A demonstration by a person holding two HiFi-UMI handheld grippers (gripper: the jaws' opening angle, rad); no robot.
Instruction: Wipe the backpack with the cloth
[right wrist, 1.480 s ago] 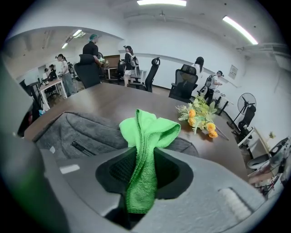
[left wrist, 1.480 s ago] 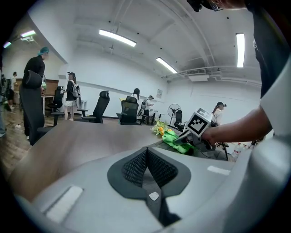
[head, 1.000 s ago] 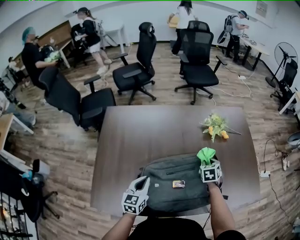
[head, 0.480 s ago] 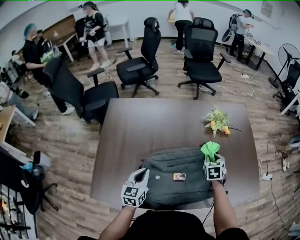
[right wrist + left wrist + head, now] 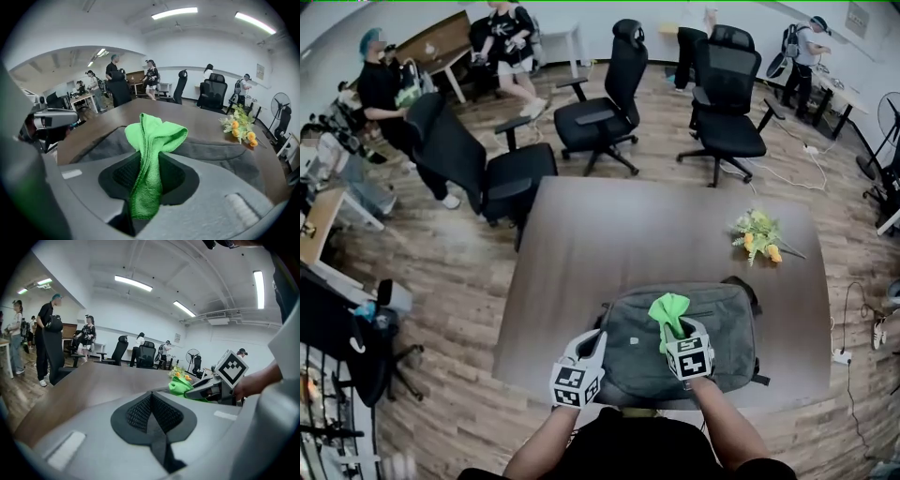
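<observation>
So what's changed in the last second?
The right gripper, shut on the green cloth, slid leftward across the backpack, from its right end to the middle. The left gripper stayed at its left edge; the flowers haven't moved.

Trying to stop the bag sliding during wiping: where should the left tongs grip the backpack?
Probably its near left edge, coming in low from the person's side. The backpack lies flat, so its broad top offers nothing to pinch; the left tongs, shut and empty, sit right there, clear of the cloth in the right tongs.
</observation>
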